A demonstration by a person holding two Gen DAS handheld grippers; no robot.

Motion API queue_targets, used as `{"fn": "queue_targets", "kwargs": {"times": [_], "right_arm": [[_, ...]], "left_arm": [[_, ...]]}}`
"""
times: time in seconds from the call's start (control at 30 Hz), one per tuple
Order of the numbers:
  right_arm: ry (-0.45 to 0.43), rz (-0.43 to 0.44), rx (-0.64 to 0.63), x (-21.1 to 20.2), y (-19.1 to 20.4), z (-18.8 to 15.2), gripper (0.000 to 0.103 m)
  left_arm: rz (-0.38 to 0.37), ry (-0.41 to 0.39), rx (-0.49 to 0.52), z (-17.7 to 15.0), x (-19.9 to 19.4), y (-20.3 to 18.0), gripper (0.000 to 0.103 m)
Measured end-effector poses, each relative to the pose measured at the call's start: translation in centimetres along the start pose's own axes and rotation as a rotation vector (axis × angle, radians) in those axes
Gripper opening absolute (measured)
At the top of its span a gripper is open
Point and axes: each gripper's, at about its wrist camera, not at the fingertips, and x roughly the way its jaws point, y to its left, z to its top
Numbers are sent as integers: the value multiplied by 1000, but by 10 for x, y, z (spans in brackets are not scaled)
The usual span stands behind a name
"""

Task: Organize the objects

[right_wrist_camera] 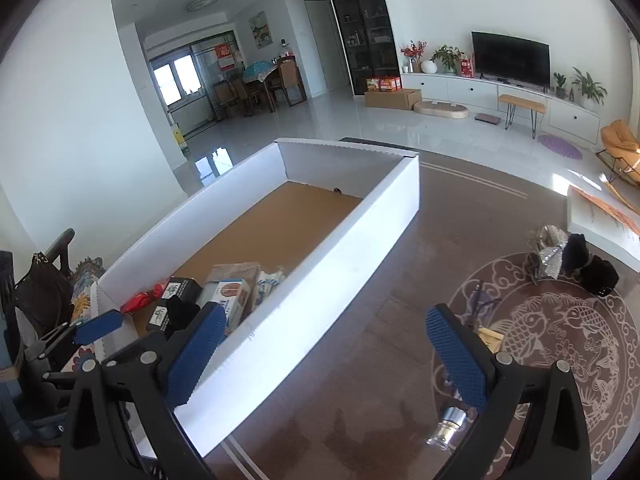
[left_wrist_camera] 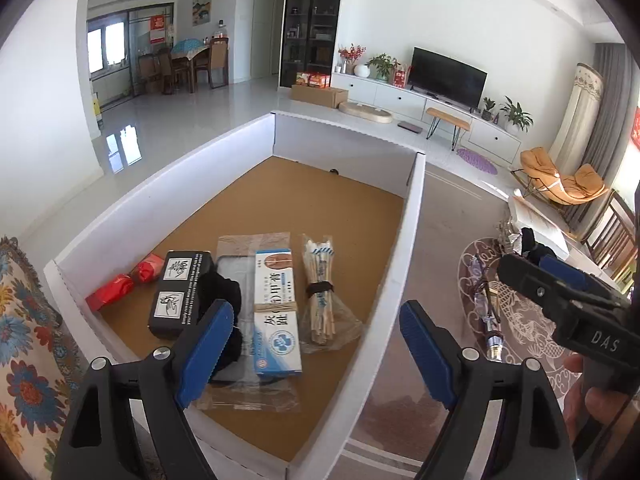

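Left hand-held gripper (left_wrist_camera: 316, 354), released: its 2 blue pads (left_wrist_camera: 206, 350) stand wide apart with nothing between them, hovering above the near end of the white box (left_wrist_camera: 412, 216). Right hand-held gripper (right_wrist_camera: 326, 356), likewise released and empty, held over the brown surface (right_wrist_camera: 360, 360) just right of the box wall; the right tool also appears at the edge of the left wrist view.

Contents of the box, all lying at its near end on the brown cardboard floor: 2 red packets (left_wrist_camera: 110, 290) at far left; beside them a black carton (left_wrist_camera: 180, 292) with white labels; a black cloth item (left_wrist_camera: 224, 300) resting on a dark tray in clear wrap (left_wrist_camera: 236, 268); a blue-and-white medicine box (left_wrist_camera: 276, 312) bound by a rubber band, lying on the same wrap; and, at right, a banded bundle of wooden sticks (left_wrist_camera: 320, 292) in a clear sleeve. The far half of the box holds only a small dark object (left_wrist_camera: 333, 171) against the far wall.

Outside the box, on the fish-patterned round mat (right_wrist_camera: 560, 332): a silver foil pack (right_wrist_camera: 550, 252), 2 black items (right_wrist_camera: 588, 262), and a metal-tipped object (right_wrist_camera: 448, 426) below the right pad.
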Motion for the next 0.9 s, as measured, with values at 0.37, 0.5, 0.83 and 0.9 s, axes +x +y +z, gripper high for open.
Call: {"fn": "queue_targets", "kwargs": {"times": [0.37, 0.5, 0.83, 0.9], "right_arm": [[156, -420, 164, -76, -185, -157, 101], [165, -500, 217, -99, -214, -194, 101], [170, -496, 223, -105, -215, -211, 101], [170, -490, 228, -103, -215, -210, 101]], "left_arm": [[-327, 37, 233, -89, -21, -159, 94], [-264, 89, 401, -131, 9, -198, 94], [-242, 182, 401, -159, 54, -188, 94], [-230, 175, 387, -160, 57, -183, 94]]}}
